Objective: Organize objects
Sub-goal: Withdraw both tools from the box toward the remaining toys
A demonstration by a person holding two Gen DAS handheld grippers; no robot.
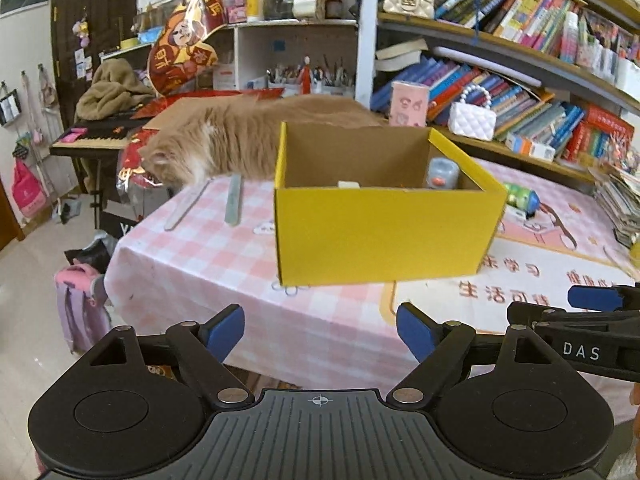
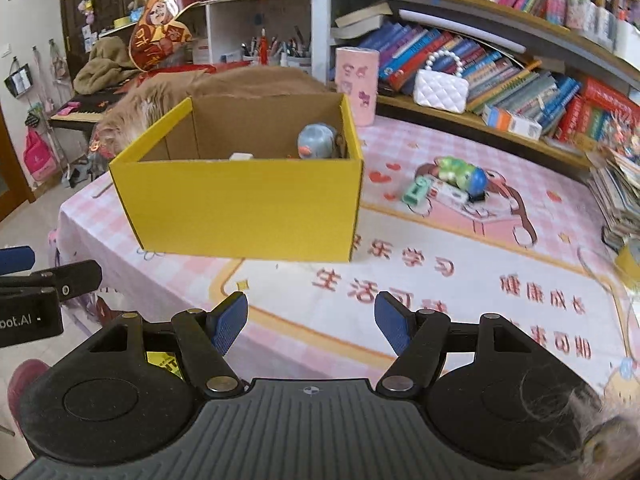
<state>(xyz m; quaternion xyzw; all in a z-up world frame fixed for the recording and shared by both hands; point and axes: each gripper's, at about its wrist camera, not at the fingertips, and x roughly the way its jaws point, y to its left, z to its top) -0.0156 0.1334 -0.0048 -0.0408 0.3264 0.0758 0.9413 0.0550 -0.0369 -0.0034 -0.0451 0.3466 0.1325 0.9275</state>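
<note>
Nearest the cameras, the left gripper (image 1: pixel 320 330) is hovering over the near edge of the surface (image 1: pixel 328 332), which is wearing a pink checked and cartoon-printed cloth; its blue-padded fingers (image 1: pixel 226 330) are standing wide apart with nothing between them. The right gripper (image 2: pixel 311 326) is hovering just beside it over the printed part of the cloth, its blue-padded fingers (image 2: pixel 230 326) likewise standing apart and gripping nothing. Further in, an open yellow cardboard box (image 2: pixel 240 204) is sitting upright on the surface, and a grey-blue round toy with an orange spot (image 2: pixel 316 142) is leaning in its far right corner, with a small white object (image 2: pixel 242 156) showing just above the front wall. To the right of the box, well apart from it, a green and blue plastic toy (image 2: pixel 460 174) and a small teal plastic piece (image 2: pixel 416 192) are lying on the cloth. To the left of the box, two long flat rulers (image 1: pixel 234 200) are lying near the far edge. Behind the box, a long-haired orange cat (image 1: pixel 224 136) is lying along the surface. Beyond it, a pink cylindrical tin (image 2: pixel 357 86) and a white quilted handbag with a bead handle (image 2: pixel 440 88) are standing before the crowded bookshelves (image 2: pixel 520 60).
</note>
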